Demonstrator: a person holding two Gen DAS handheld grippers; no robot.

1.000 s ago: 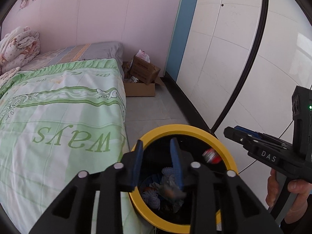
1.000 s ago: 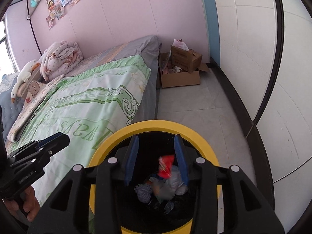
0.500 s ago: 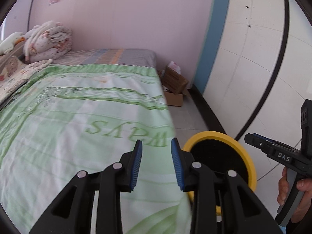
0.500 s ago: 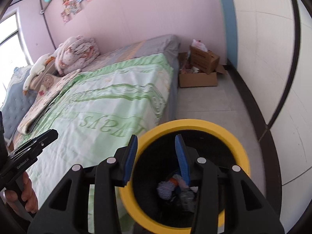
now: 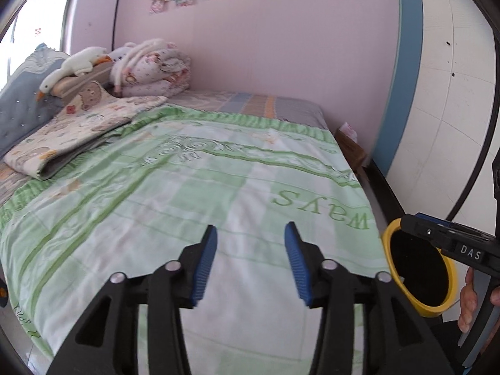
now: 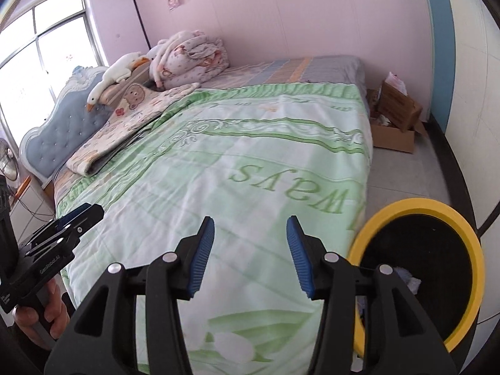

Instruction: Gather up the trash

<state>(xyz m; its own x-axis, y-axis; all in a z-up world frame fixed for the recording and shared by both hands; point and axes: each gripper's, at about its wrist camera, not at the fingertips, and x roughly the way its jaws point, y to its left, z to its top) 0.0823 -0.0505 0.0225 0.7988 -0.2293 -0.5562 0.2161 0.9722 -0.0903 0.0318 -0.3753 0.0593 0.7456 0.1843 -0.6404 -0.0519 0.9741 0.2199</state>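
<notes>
A black trash bin with a yellow rim (image 6: 428, 206) stands on the floor at the right side of the bed; it also shows in the left wrist view (image 5: 387, 243). Crumpled trash (image 6: 409, 281) lies inside it. My left gripper (image 5: 250, 256) is open and empty above the green quilt (image 5: 187, 187). My right gripper (image 6: 250, 250) is open and empty above the quilt (image 6: 250, 156), just left of the bin. The right gripper also shows in the left wrist view (image 5: 443, 237), over the bin. The left gripper also shows in the right wrist view (image 6: 75, 218), at the bed's near left.
A folded blanket (image 6: 131, 125), a bundled quilt (image 6: 187, 56) and a goose plush (image 6: 115, 75) lie at the head of the bed. Cardboard boxes (image 6: 397, 118) stand on the floor by the far wall. A white wall (image 6: 475, 93) runs along the right.
Both grippers have swung left from over the bin to over the bed. A red piece that was in the air over the bin is no longer seen. Both grippers stand wider open.
</notes>
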